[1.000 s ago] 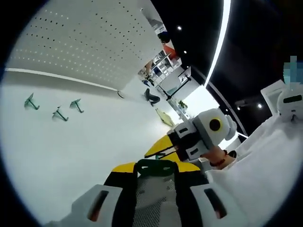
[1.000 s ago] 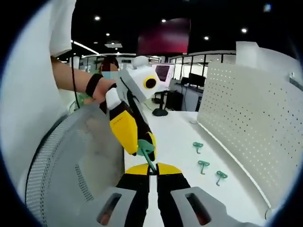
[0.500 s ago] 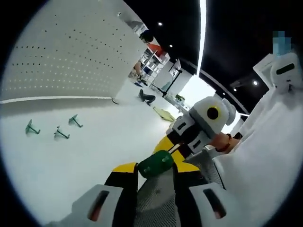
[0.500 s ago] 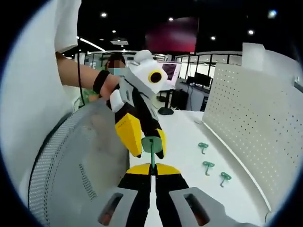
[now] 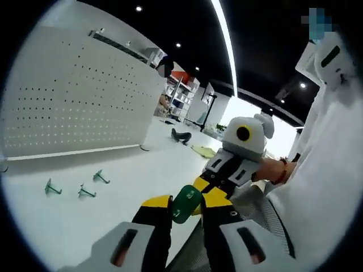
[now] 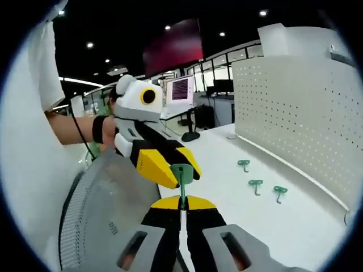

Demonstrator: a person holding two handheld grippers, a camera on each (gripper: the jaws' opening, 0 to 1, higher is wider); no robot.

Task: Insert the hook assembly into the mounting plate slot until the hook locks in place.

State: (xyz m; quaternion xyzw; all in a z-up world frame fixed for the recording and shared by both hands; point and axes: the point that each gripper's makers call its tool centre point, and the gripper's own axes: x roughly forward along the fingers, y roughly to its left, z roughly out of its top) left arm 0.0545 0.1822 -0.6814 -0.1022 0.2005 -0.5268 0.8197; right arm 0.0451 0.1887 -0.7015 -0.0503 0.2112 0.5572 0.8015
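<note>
The left tool (image 5: 186, 211) pinches a green plastic hook plate (image 5: 185, 203) by its flat face, while the right tool (image 6: 182, 208) clamps its thin stem (image 6: 182, 190), apparently steadying it mid-air for seating. The right gripper view shows the stem edge-on; both show three spare green hooks (image 5: 79, 187) lying on the white bench (image 5: 125, 187) near the white pegboard (image 5: 74, 107).

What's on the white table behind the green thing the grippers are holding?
Three small green hooks lie on the table, before a white pegboard. The grippers cover whatever lies directly behind the held green piece.
</note>
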